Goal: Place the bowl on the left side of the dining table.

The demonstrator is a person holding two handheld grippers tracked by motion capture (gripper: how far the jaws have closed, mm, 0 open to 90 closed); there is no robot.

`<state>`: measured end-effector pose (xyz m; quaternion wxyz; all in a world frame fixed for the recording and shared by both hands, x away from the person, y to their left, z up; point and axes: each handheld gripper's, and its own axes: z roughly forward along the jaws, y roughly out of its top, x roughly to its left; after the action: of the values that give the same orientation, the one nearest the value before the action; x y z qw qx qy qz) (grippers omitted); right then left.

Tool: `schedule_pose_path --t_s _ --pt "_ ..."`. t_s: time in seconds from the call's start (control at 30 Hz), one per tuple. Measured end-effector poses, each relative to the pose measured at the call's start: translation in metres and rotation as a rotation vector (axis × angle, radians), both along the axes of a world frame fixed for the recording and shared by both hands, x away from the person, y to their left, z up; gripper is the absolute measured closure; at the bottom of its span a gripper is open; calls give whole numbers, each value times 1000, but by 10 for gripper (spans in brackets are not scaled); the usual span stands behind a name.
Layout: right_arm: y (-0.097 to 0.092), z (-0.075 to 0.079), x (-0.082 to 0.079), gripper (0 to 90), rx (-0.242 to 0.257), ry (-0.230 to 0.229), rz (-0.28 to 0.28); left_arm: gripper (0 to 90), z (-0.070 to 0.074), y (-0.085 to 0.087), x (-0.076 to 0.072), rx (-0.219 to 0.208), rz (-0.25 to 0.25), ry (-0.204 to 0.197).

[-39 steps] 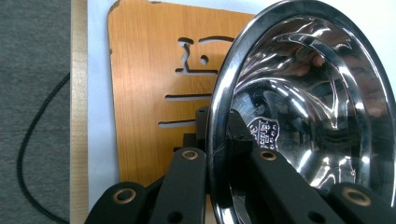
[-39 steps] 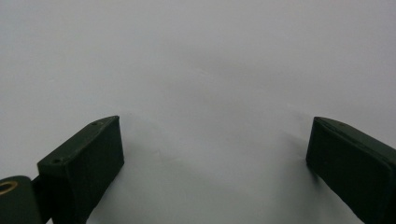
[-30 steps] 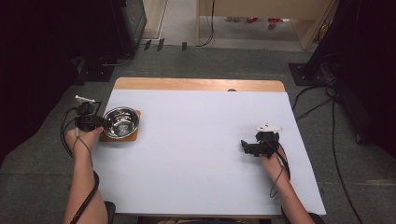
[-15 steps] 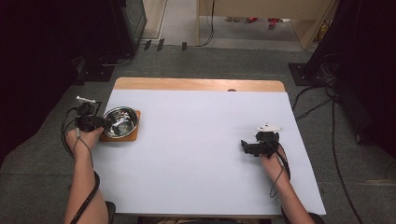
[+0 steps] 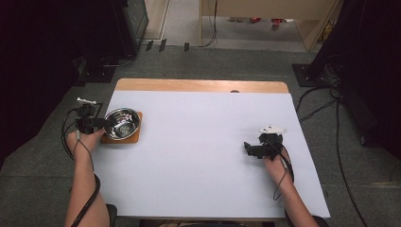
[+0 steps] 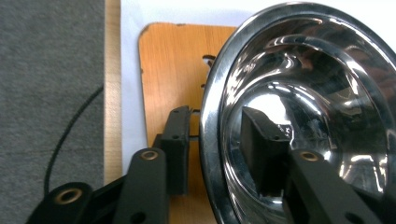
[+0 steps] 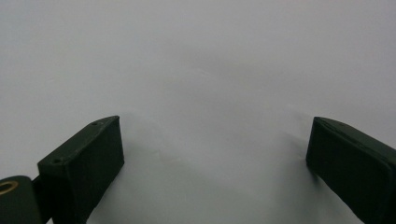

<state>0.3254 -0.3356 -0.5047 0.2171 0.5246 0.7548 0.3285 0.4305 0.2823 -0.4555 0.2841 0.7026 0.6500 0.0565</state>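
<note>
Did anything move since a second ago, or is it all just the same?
Nothing visibly changed. The left claw still pinches the rim of the shiny metal bowl, one jaw inside and one outside, and the bowl still sits on the wooden board at the table's left edge. The right claw stays open over the white table, holding nothing.

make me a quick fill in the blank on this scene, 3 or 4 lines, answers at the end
1. The steel bowl sits on a ____ board.
2. The left claw has one jaw inside the bowl and one outside, straddling its ____.
3. The right claw is ____, with nothing between its jaws.
4. The table is covered in a ____ sheet.

Missing words: wooden; rim; open; white
</note>
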Motion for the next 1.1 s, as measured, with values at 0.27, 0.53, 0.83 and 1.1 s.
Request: schedule_pose_path --t_s 0.27,0.53,0.83,1.1 --pt "0 0 0 38 0 0 0 550 4 1 -2 -5 0 -13" --pt "0 0 0 38 0 0 0 450 11 -3 -5 17 -6 -32" --pt "0 0 0 38 1 0 0 424 19 -5 -8 15 2 -60" --pt "0 0 0 39 0 0 1 411 24 -8 -10 2 -8 -57"
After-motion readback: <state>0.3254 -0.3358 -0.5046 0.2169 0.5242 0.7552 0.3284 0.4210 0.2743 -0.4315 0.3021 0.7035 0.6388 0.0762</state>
